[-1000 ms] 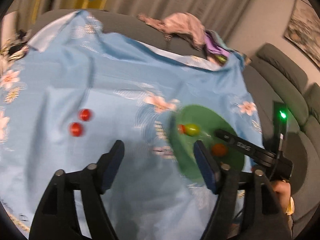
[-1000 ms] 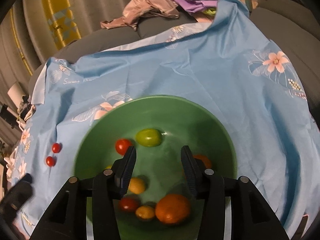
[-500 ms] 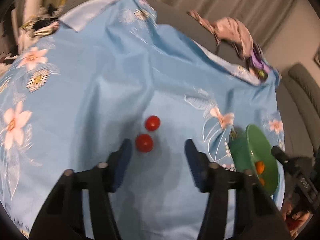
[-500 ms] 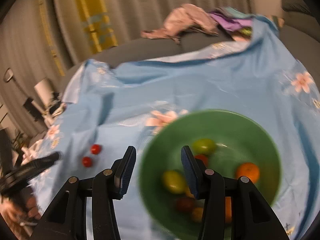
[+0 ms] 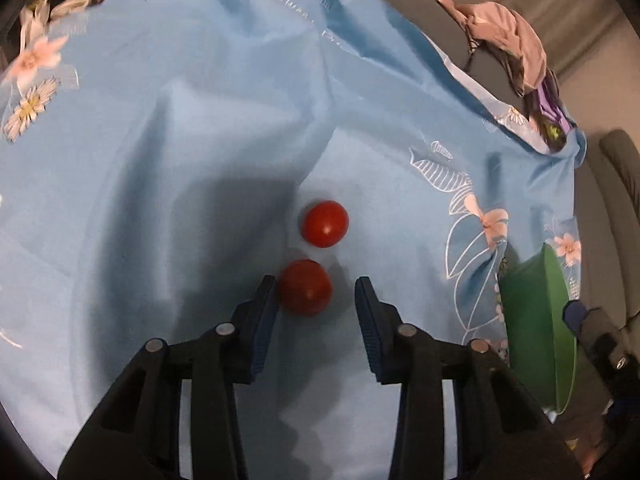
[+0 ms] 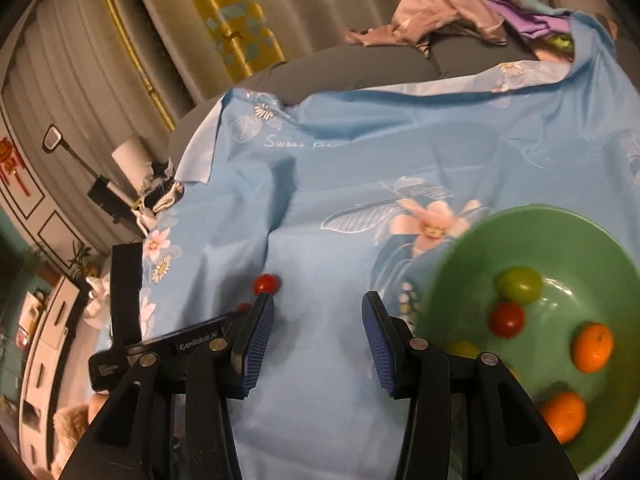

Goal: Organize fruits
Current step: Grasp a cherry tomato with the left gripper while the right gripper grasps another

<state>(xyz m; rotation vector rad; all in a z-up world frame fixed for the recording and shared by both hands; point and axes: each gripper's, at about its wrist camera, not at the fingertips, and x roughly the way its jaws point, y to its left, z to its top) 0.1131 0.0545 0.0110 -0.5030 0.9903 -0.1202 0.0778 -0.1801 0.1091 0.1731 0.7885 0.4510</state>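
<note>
Two red tomatoes lie on the blue flowered cloth [image 5: 200,120]. In the left wrist view the near tomato [image 5: 306,287] sits between the open fingers of my left gripper [image 5: 316,296], against the left finger; the far tomato [image 5: 324,223] lies just beyond. A green bowl [image 6: 568,236] at the right of the right wrist view holds a green fruit [image 6: 518,285], a red tomato [image 6: 506,319], oranges [image 6: 592,347] and a yellow fruit. My right gripper [image 6: 318,320] is open and empty, left of the bowl. The far tomato [image 6: 266,284] also shows there.
The bowl's edge [image 5: 536,320] shows at the right of the left wrist view. A pile of clothes [image 6: 440,12] lies on the grey sofa behind the cloth. Curtains and furniture stand at the left of the right wrist view.
My left gripper has moved left and down to the two red tomatoes, now straddling the near one. My right gripper has swung left, away from over the bowl.
</note>
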